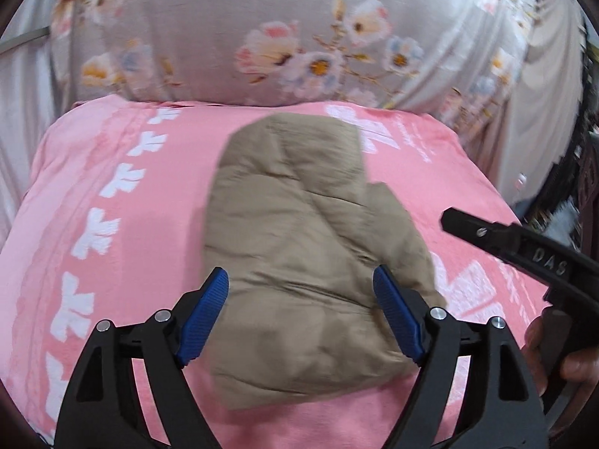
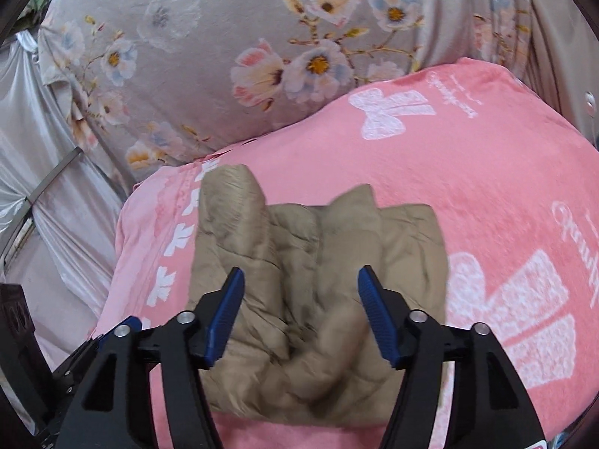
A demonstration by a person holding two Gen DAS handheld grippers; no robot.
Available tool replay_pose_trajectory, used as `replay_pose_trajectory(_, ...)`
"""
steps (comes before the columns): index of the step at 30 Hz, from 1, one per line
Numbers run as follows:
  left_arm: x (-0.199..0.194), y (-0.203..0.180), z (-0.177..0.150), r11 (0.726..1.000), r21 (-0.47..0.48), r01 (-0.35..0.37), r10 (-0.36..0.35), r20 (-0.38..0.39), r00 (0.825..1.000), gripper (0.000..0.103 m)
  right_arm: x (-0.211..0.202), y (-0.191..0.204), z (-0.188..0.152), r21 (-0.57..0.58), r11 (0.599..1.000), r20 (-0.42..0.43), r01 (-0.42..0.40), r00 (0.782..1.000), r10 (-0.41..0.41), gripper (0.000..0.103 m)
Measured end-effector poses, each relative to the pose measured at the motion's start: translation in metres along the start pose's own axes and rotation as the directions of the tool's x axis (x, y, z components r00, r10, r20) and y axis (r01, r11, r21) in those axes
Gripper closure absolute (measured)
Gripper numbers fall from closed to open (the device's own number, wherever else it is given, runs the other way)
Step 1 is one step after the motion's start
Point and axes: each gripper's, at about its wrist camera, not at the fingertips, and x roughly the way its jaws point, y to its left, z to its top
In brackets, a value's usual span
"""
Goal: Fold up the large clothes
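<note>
- Left wrist view: the left gripper point(image 1: 300, 312) hangs above the khaki padded garment point(image 1: 299, 247), blue pads spread wide, gripping nothing.
- Folded into a bundle, the garment lies on a pink blanket point(image 1: 112, 232), with a floral sheet point(image 1: 224, 30) at the far side.
- Right gripper point(image 2: 300, 312) is likewise spread, released, above the garment point(image 2: 318, 262).

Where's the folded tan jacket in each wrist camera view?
Left wrist: tan jacket centre frame, running down between the open blue pads.
Right wrist: tan jacket lower centre, behind the open pads.
Shared landmark: pink blanket with white bows beneath it.
</note>
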Motion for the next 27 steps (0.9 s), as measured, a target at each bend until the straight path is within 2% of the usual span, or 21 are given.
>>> replay_pose_trajectory(3,0.004,0.036,0.003,0.996,-0.064,-0.059,0.059,-0.001,0.998,0.026,0.026,0.012,0.014,0.026,0.999,-0.043,-0.025,0.999,0.026,0.035)
replay_pose_trajectory(7,0.010,0.093,0.001,0.976,-0.171,-0.132,0.129,-0.024,0.991,0.026,0.061,0.008,0.029,0.127,0.991,-0.101,-0.029,0.994,0.042,0.035)
replay_pose_trajectory(11,0.015,0.136,-0.007,0.952,-0.253,-0.173,0.166,-0.048,0.985,0.026,0.095,0.001,0.038,0.204,0.979,-0.166,0.000,0.986,0.035,0.035)
replay_pose_trajectory(14,0.018,0.150,-0.010,0.944,-0.274,-0.183,0.174,-0.056,0.983,0.026,0.114,0.005,0.039,0.205,0.979,-0.204,0.003,0.978,0.040,0.035)
replay_pose_trajectory(15,0.019,0.153,-0.011,0.943,-0.277,-0.185,0.175,-0.059,0.983,0.026,0.120,0.008,0.038,0.198,0.980,-0.219,-0.005,0.974,0.049,0.037)
replay_pose_trajectory(17,0.021,0.153,-0.011,0.943,-0.277,-0.183,0.173,-0.063,0.983,0.026,0.127,0.017,0.038,0.163,0.986,-0.234,-0.022,0.970,0.060,0.068)
replay_pose_trajectory(19,0.023,0.149,-0.008,0.949,-0.266,-0.171,0.160,-0.063,0.985,0.026,0.125,0.024,0.042,0.132,0.991,-0.233,-0.027,0.971,0.058,0.085)
replay_pose_trajectory(23,0.021,0.132,0.005,0.963,-0.229,-0.142,0.137,-0.039,0.990,0.026,0.090,0.033,0.060,0.053,0.996,-0.149,-0.077,0.985,0.085,0.092)
replay_pose_trajectory(27,0.021,0.103,0.027,0.979,-0.183,-0.090,0.091,-0.005,0.996,0.026,0.052,0.018,0.065,-0.012,1.000,-0.054,-0.027,0.998,0.026,0.093)
